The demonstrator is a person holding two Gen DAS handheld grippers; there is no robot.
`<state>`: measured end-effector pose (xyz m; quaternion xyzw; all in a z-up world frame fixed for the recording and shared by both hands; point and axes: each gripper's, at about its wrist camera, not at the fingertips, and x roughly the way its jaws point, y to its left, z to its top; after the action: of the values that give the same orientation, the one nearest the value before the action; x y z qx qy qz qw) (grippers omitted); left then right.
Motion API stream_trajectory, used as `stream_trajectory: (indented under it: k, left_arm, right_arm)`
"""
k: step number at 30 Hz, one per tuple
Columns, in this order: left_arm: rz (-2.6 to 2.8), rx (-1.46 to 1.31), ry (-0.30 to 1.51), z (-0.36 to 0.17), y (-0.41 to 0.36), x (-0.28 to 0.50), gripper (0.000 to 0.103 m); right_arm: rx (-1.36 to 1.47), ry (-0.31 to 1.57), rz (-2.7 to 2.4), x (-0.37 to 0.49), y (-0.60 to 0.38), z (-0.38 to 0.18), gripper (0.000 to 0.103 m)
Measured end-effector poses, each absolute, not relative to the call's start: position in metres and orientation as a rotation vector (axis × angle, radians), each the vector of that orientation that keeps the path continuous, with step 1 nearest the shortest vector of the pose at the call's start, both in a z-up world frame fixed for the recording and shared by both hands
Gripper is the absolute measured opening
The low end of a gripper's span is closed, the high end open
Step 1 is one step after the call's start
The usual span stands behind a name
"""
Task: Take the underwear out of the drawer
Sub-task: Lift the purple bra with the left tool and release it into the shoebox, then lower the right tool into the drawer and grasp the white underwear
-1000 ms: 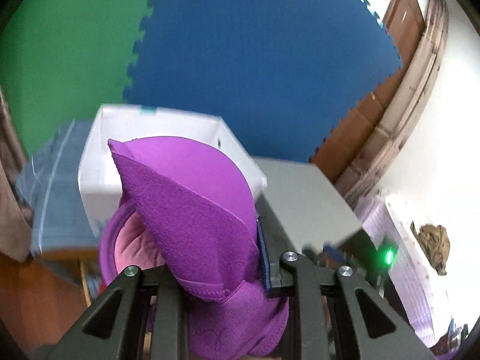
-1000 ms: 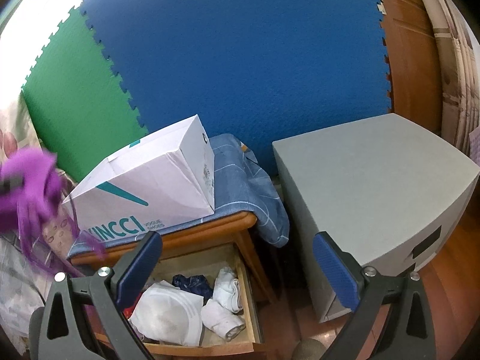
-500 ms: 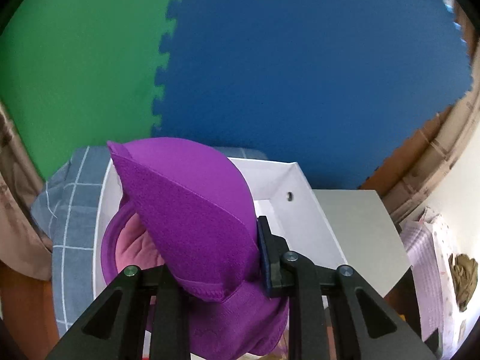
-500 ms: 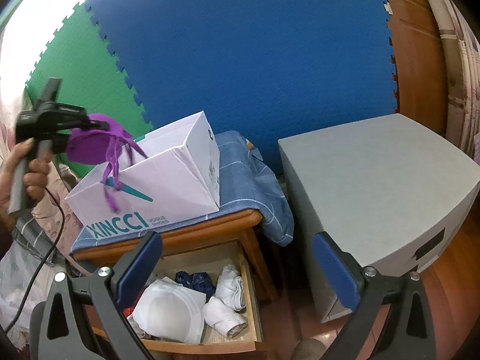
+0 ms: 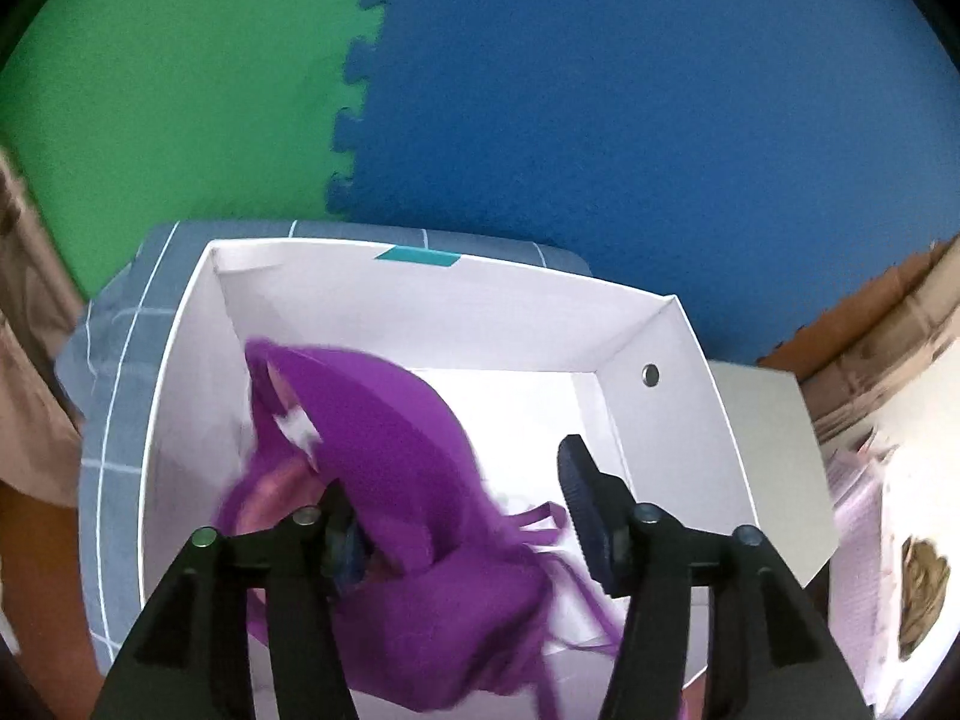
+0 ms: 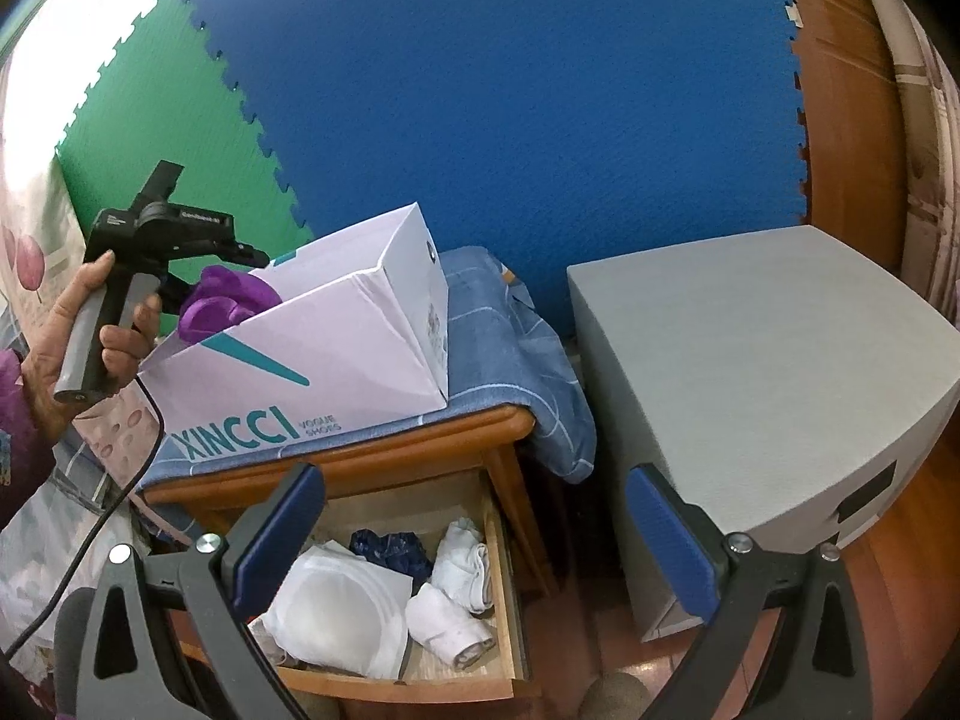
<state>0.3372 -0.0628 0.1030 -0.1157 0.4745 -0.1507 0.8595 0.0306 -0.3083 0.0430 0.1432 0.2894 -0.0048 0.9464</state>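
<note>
A purple bra (image 5: 408, 450) hangs over the inside of a white shoe box (image 5: 480, 276). My left gripper (image 5: 456, 486) is above the box and its jaws are opening. The bra still rests against the left finger, while the right pad (image 5: 576, 492) stands clear of it. In the right wrist view the bra (image 6: 228, 300) sticks out over the box (image 6: 336, 354) rim beside the hand holding that gripper. My right gripper (image 6: 474, 480) stands open over the pulled-out drawer (image 6: 504, 570). Inside lie a white bra (image 6: 342, 606), white rolled pieces (image 6: 456, 558) and a dark blue piece (image 6: 390, 546).
The box sits on a blue checked cloth (image 6: 498, 348) covering a wooden nightstand (image 6: 360, 456). A grey cabinet (image 6: 750, 372) stands close on the right. Blue and green foam mats line the wall behind, with a wooden door (image 6: 852, 120) at far right.
The left gripper came over the white box and dipped toward it; its jaws parted and the purple bra is slipping down into the box. The right gripper stayed still.
</note>
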Motion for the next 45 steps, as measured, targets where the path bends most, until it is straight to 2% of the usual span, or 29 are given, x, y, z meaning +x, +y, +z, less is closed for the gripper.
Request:
stream_trajectory:
  k: [2, 9, 14, 19, 23, 25, 27, 36, 45]
  left_arm:
    - [-0.299, -0.252, 0.949, 0.11, -0.058, 0.329, 0.062]
    - [-0.305, -0.221, 0.752, 0.144, -0.046, 0.292, 0.093]
    - [-0.323, -0.168, 0.628, 0.172, -0.044, 0.264, 0.099]
    - [-0.36, -0.178, 0.575, 0.177, -0.024, 0.219, 0.101]
    - [-0.365, -0.19, 0.566, 0.159, 0.003, 0.175, 0.102]
    - [-0.339, -0.194, 0.577, 0.141, 0.022, 0.155, 0.102]
    - [-0.317, -0.213, 0.595, 0.12, 0.041, 0.138, 0.102]
    - [-0.213, -0.364, 0.688, 0.04, 0.1, 0.111, 0.102]
    - [-0.202, -0.346, 0.695, 0.023, 0.107, 0.108, 0.102]
  right_arm:
    - [0.286, 0.595, -0.003, 0.031, -0.307, 0.042, 0.103]
    - [0.237, 0.678, 0.105, 0.042, -0.284, 0.03, 0.103]
    - [0.225, 0.767, 0.169, 0.051, -0.272, 0.015, 0.103]
    - [0.18, 0.877, 0.215, 0.06, -0.255, -0.005, 0.103]
    - [0.06, 0.936, 0.247, 0.064, -0.23, -0.017, 0.102]
    - [0.02, 0.985, 0.288, 0.07, -0.214, -0.029, 0.098]
    - [-0.003, 1.04, 0.328, 0.078, -0.2, -0.039, 0.086]
    - [-0.278, 1.187, 0.465, 0.107, -0.088, -0.088, 0.087]
    - [-0.467, 1.279, 0.528, 0.12, -0.02, -0.124, 0.087]
